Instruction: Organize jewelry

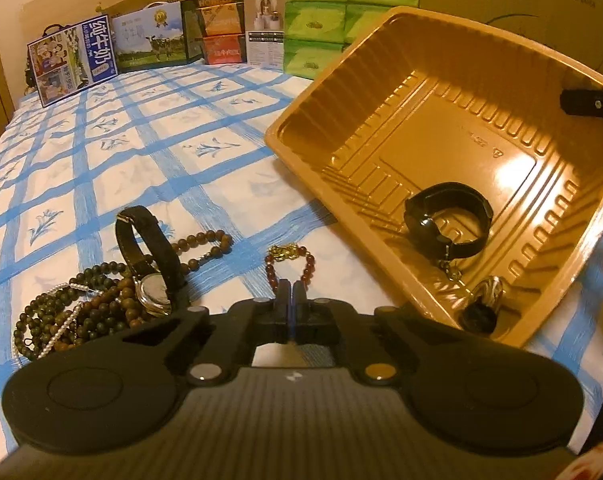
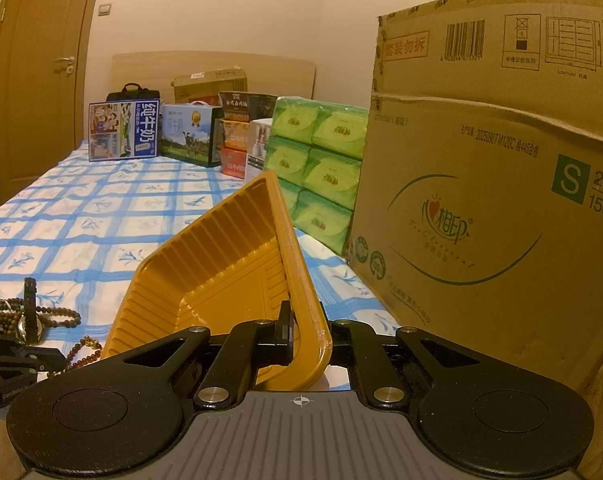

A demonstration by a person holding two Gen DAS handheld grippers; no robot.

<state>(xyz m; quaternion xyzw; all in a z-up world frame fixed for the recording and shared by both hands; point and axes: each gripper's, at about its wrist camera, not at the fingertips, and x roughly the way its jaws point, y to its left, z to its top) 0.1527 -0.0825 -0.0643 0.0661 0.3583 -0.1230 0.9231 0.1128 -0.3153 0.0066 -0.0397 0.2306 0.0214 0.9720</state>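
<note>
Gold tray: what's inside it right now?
In the gold tray: a black watch and a silver ring-like piece with something dark. The right wrist view hides the contents.

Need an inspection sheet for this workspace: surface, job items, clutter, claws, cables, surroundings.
Surface: bed with a blue-checked sheet.
Job's things: gold plastic tray, tilted, one side lifted off the sheet; inside it a black watch and a ring. On the sheet: leather-strap watch, heap of bead strands, red bead bracelet.
Clutter: milk cartons, snack boxes, green tissue packs, large cardboard box.
Claws: left claw shut, holding nothing, just short of the red bead bracelet; right claw shut on the tray rim.
Cables: nothing seen.
Surroundings: wooden door, headboard, plain wall.
</note>
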